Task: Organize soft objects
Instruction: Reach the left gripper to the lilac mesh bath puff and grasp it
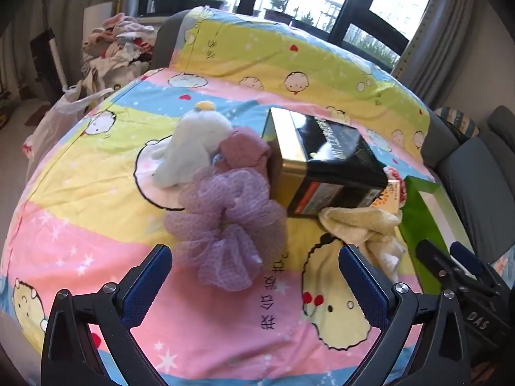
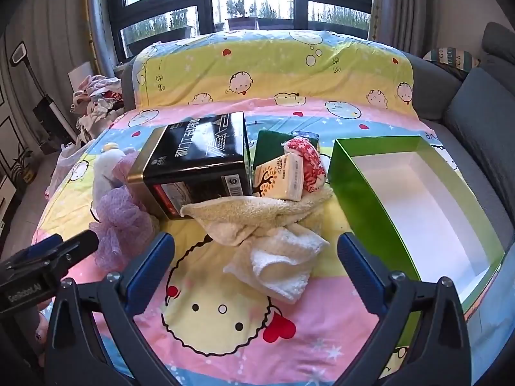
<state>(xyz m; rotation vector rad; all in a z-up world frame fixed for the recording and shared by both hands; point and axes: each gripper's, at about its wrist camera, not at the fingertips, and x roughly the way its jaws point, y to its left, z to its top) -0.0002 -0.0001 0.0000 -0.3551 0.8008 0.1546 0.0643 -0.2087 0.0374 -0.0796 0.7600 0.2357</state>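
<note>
A purple mesh bath sponge (image 1: 225, 225) lies on the cartoon bedsheet just ahead of my open, empty left gripper (image 1: 256, 284). Behind it lie a white plush toy (image 1: 190, 148) and a pink knitted cloth (image 1: 244, 149). A cream towel (image 2: 273, 244) lies crumpled just ahead of my open, empty right gripper (image 2: 256, 271); it also shows in the left wrist view (image 1: 360, 225). An open green box (image 2: 415, 206) with a white inside stands to the right. A red-and-white soft item (image 2: 305, 164) and a tissue pack (image 2: 281, 177) lie behind the towel.
A black and gold tin (image 2: 196, 164) lies on its side in the middle, touching the towel and sponge. A green packet (image 2: 270, 148) stands behind the tissue pack. A clothes pile (image 2: 96, 103) sits far left, grey sofa cushions (image 2: 476, 122) to the right.
</note>
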